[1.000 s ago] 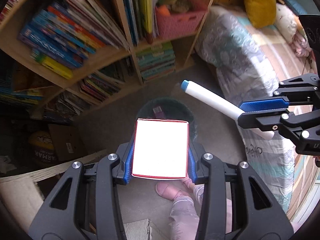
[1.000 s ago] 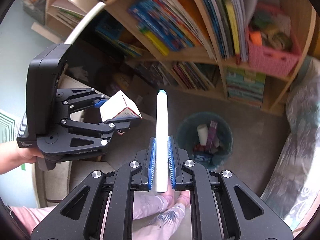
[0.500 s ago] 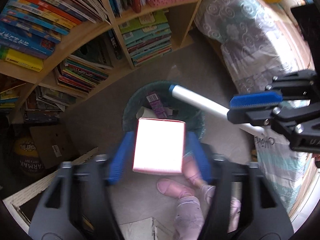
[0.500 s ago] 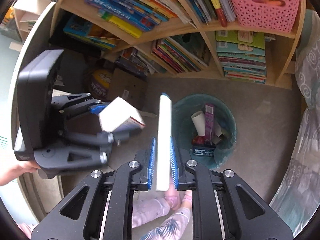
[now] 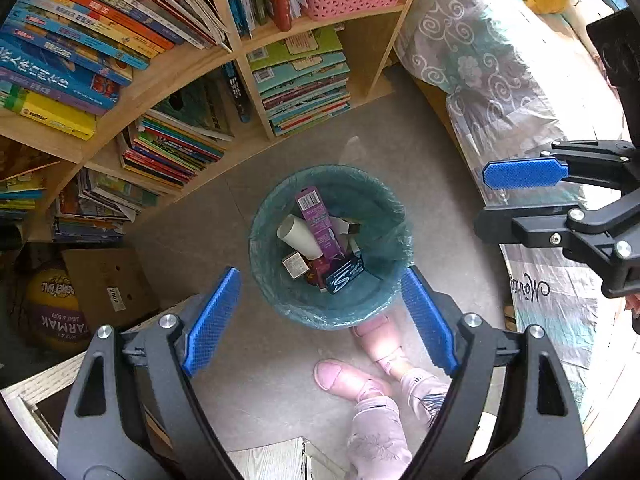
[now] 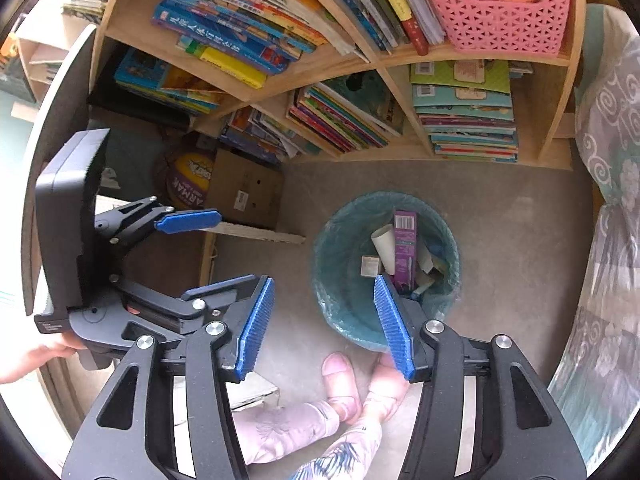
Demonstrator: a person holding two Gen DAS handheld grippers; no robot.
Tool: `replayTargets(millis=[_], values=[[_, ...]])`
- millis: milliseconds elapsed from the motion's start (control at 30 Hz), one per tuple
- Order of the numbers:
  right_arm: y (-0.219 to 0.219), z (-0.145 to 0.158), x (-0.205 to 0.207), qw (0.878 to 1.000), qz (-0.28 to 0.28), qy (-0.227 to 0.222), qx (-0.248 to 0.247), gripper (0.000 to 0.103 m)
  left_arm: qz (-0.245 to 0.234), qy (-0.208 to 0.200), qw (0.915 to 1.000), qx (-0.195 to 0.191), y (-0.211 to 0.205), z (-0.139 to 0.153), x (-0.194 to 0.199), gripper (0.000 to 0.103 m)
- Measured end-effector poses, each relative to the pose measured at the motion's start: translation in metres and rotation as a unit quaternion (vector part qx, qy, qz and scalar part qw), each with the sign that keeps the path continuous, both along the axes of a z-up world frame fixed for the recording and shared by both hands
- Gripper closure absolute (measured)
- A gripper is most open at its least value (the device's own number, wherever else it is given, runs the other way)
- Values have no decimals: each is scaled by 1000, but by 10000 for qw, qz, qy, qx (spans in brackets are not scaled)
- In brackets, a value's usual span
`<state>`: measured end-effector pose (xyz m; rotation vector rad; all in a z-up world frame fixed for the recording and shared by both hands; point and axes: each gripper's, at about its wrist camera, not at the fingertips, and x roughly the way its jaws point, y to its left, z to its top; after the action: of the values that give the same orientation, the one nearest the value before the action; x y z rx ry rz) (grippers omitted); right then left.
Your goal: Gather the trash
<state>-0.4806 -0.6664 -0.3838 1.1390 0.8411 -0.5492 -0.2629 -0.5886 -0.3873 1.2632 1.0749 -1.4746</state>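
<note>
Your left gripper (image 5: pixel 320 316) and right gripper (image 6: pixel 324 320) hang above the bin (image 5: pixel 280 304), jaws opening with nothing between them, so the trash (image 5: pixel 320 240) lies inside.

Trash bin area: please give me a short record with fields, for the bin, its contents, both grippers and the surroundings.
bin: round trash bin with teal liner, standing on the floor
contents: purple carton, white tube, dark blue packet, small box
left gripper: above the bin, jaws opening, nothing between them
right gripper: jaws opening, nothing between them
surroundings: wooden bookshelf with books, pink basket
person: feet in pink slippers beside the bin
</note>
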Motion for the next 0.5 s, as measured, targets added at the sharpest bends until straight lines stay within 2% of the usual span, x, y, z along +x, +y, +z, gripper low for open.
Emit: replayTargets(millis=[167, 400, 433, 500], values=[[5, 24, -4, 10000, -19, -22, -95, 49, 192, 26, 9997, -147, 4, 28, 5, 23], [12, 82, -10, 9994, -84, -118, -309, 47, 757, 83, 9957, -532, 12, 106, 21, 23], [13, 92, -10, 9992, -91, -126, -374, 42, 852, 136, 9944, -609, 14, 122, 25, 22], [16, 113, -8, 9985, -62, -143, -530, 39, 965, 315, 9921, -731, 17, 142, 31, 16]])
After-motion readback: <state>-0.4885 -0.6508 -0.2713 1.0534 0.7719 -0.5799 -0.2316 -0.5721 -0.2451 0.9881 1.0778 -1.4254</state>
